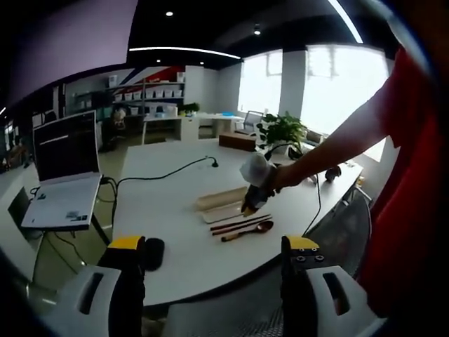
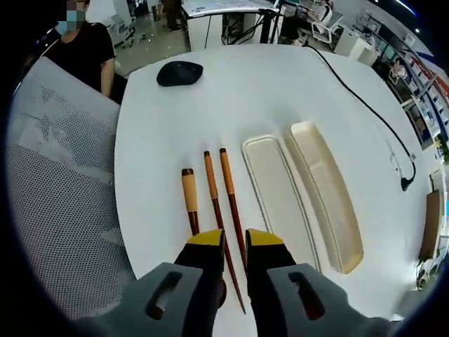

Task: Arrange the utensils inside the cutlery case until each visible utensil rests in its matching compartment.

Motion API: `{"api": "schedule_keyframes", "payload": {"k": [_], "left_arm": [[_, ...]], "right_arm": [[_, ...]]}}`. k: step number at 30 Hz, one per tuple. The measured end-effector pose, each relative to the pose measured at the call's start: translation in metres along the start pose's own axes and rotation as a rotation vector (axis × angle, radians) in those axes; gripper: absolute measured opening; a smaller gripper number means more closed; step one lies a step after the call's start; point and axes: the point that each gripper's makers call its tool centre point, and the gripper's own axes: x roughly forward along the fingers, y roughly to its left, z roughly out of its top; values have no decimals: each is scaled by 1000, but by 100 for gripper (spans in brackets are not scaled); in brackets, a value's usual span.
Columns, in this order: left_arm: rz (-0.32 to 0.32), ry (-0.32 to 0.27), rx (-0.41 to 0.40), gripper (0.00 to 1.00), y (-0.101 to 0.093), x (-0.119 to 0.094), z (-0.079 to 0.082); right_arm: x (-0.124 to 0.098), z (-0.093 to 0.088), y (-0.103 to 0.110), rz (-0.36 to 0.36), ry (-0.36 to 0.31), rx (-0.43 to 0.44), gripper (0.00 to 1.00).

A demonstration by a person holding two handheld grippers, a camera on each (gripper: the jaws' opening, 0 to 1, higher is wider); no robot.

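Observation:
Two dark wooden chopsticks (image 2: 228, 189) lie side by side on the white table (image 2: 245, 98), with a wooden spoon (image 2: 189, 200) to their left. Right of them sit the cream cutlery case tray (image 2: 277, 193) and its second half (image 2: 326, 189), both empty. My right gripper (image 2: 235, 239) hovers over the chopsticks' thin ends, its jaws a narrow gap apart with one chopstick showing through; the spoon's bowl is hidden under a jaw. In the left gripper view my left gripper (image 1: 213, 244) is wide open and empty, off the table's near edge, far from the case (image 1: 221, 200) and utensils (image 1: 242, 226).
A black mouse (image 2: 179, 72) lies at the far end and a black cable (image 2: 365, 105) crosses the table's right side. A mesh chair (image 2: 63, 210) stands at the left, with a person in black (image 2: 84, 49) behind. A laptop (image 1: 66, 175) sits on a side stand.

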Motion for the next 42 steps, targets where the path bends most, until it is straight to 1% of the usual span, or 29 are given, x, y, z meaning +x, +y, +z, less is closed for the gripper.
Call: {"api": "schedule_keyframes", "payload": {"k": [3, 5, 7, 11, 12, 13, 14, 16, 19, 22, 24, 26, 28, 31, 34, 39, 42], "left_arm": [[3, 2, 7, 81, 0, 0, 1], [6, -2, 1, 81, 1, 0, 1], [9, 0, -4, 81, 2, -1, 0], [24, -6, -4, 81, 4, -4, -2], [29, -18, -13, 81, 5, -5, -3], [30, -14, -31, 81, 6, -5, -5], [30, -5, -49, 81, 7, -4, -8], [26, -3, -32, 81, 5, -4, -7], [28, 5, -18, 82, 5, -3, -7], [24, -4, -23, 82, 5, -2, -5], [23, -11, -23, 82, 5, -2, -4], [21, -8, -26, 82, 4, -2, -5], [15, 3, -15, 81, 3, -1, -7], [16, 18, -2, 78, 2, -2, -10], [9, 4, -16, 78, 1, -3, -8], [12, 0, -20, 78, -1, -5, -8], [15, 3, -25, 78, -1, -6, -11]], "right_arm": [[4, -2, -1, -15, 2, 6, 8], [7, -3, -4, -21, 2, 4, 6], [9, -4, -2, 0, 10, 3, 6], [8, -2, 0, 8, 15, 9, 6], [8, 0, 0, 5, 5, 14, 7], [8, 2, 1, 11, -11, 19, 7], [9, 2, 0, 13, -9, 17, 8], [10, 2, -1, -3, 3, 4, 9], [10, 3, 0, -2, -1, 5, 10], [10, 4, 3, -3, -3, -27, 7], [10, 2, 2, -5, 8, -37, 7], [10, 0, 0, -10, 20, -31, 8], [9, 2, 0, -5, -1, -22, 6], [10, 2, -1, -6, 5, -20, 8], [11, 2, -2, -6, 4, -15, 9], [11, 5, -3, -1, 0, -7, 9], [10, 7, -4, -1, -6, -12, 8]]}}
